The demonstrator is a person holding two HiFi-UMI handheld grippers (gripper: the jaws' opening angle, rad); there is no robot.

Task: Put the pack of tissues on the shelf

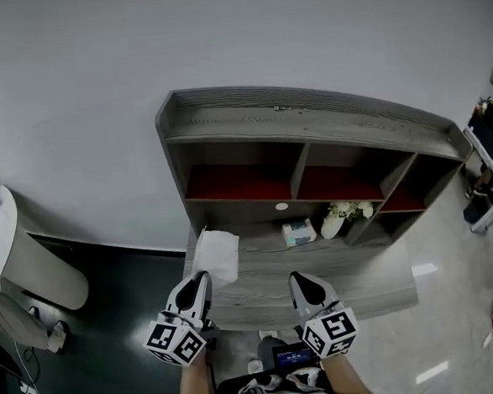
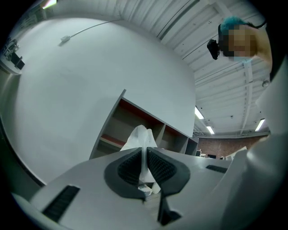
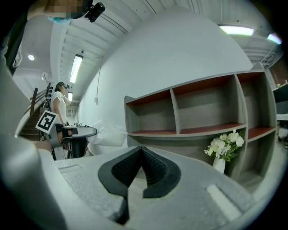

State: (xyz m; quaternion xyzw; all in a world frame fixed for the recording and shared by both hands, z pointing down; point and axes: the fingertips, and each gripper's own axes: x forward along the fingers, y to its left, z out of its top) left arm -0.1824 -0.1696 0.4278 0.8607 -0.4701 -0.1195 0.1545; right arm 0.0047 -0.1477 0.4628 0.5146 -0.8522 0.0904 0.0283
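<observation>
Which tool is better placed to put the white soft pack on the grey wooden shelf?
Left. The left tool grips the white soft pack of tissues near the grey wooden shelf; the right tool is shut and empty.

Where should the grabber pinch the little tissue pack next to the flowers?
Probably across its two side edges, from the front: the tissue pack lies flat, far back under the shelf, with the vase close beside it.

2 grippers (image 1: 202,277) (image 1: 297,277), 1 shelf (image 1: 308,112), 1 white soft pack (image 1: 217,251), 1 sm. blue-white pack (image 1: 299,232), 1 vase w/ flowers (image 1: 333,224)
</observation>
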